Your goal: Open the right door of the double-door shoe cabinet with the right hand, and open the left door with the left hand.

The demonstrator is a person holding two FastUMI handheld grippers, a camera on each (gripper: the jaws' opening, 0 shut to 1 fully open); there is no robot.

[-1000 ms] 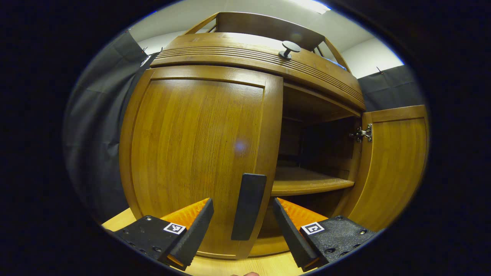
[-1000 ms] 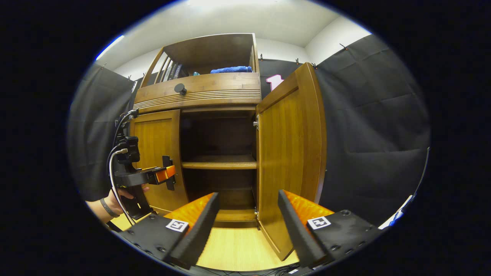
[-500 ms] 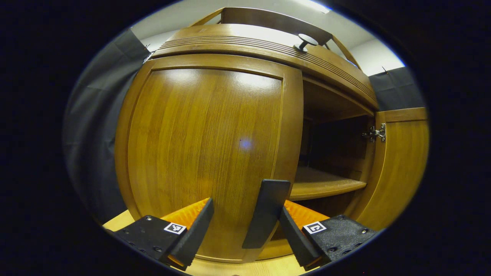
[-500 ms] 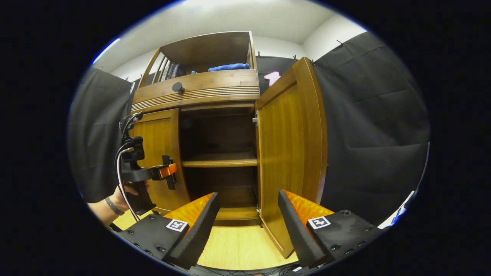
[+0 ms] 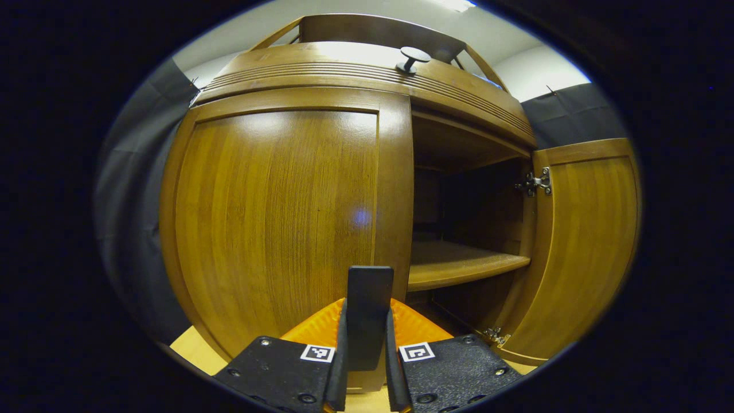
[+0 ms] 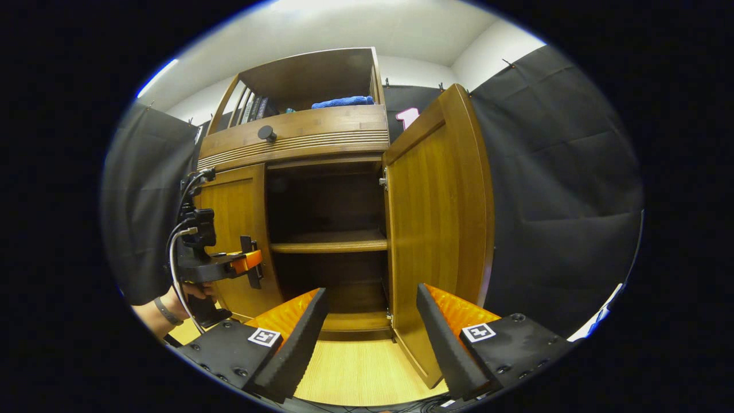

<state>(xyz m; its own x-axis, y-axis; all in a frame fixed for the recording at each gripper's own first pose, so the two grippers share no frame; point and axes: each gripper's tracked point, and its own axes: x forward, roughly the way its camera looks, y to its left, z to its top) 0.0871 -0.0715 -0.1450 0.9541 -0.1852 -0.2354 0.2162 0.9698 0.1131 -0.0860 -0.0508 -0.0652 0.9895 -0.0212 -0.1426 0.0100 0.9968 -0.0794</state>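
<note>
At the closed left door (image 5: 275, 223) of the brown wooden shoe cabinet (image 6: 298, 137), the left gripper (image 5: 365, 367) clamps both fingers on its flat black upright handle (image 5: 367, 321); rightward, the right door (image 6: 438, 229) stands swung wide, with the right gripper (image 6: 367, 338) spread apart, holding nothing.

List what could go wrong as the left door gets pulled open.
1. The left gripper is shut on the handle, a thin upright bar; a pull off the hinge arc could let it slip out.
2. The left door is closed, while the right door stands open with the right gripper open near it; a stray swing might knock it.
</note>
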